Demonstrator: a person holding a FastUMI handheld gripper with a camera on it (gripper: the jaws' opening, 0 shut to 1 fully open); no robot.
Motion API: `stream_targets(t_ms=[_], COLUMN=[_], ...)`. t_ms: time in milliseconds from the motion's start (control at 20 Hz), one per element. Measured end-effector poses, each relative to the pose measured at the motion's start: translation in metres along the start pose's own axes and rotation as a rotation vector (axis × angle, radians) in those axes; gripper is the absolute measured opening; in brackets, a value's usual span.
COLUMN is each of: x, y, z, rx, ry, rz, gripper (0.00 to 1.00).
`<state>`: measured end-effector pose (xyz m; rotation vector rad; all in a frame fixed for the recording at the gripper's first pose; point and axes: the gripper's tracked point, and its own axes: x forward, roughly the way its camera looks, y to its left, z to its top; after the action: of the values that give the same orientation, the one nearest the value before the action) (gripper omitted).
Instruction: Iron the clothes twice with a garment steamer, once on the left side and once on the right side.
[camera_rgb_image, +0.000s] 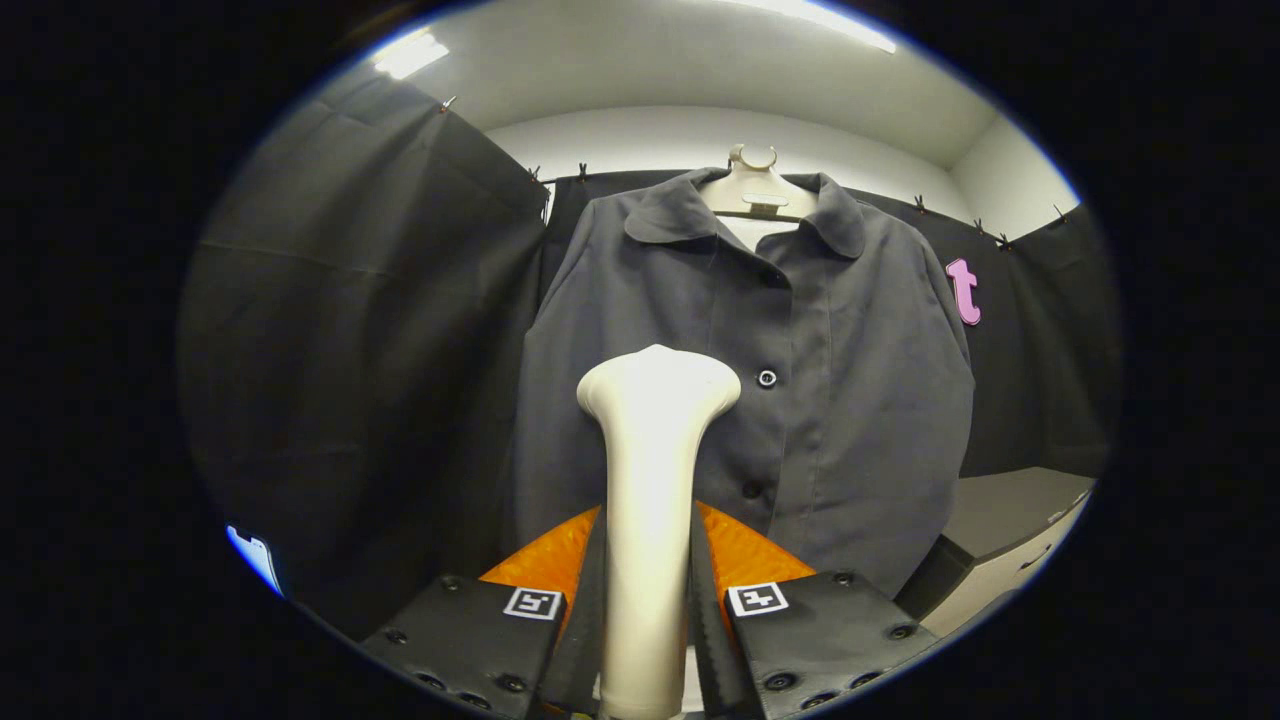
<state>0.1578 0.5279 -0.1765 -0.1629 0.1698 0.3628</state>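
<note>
Gripping: gripper (648, 640) at bottom centre, fingers closed on the steamer (652, 500) handle, head upright.
Steamer head: centre frame, facing the jacket (850, 400) front, likely readying a pass.
Jacket: hangs buttoned on hanger (755, 185), upper centre.

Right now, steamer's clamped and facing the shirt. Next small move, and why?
Probably ease forward toward the panel the head already fronts. The gripper is shut on the garment steamer, head upright before the dark shirt on its hanger; contact can't be told.
</note>
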Motion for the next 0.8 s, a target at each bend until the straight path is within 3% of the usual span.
stream_targets(t_ms=[800], x=[-0.035], y=[0.020], z=[-0.107], rx=[0.024], ry=[0.203], rz=[0.050], gripper=[0.47])
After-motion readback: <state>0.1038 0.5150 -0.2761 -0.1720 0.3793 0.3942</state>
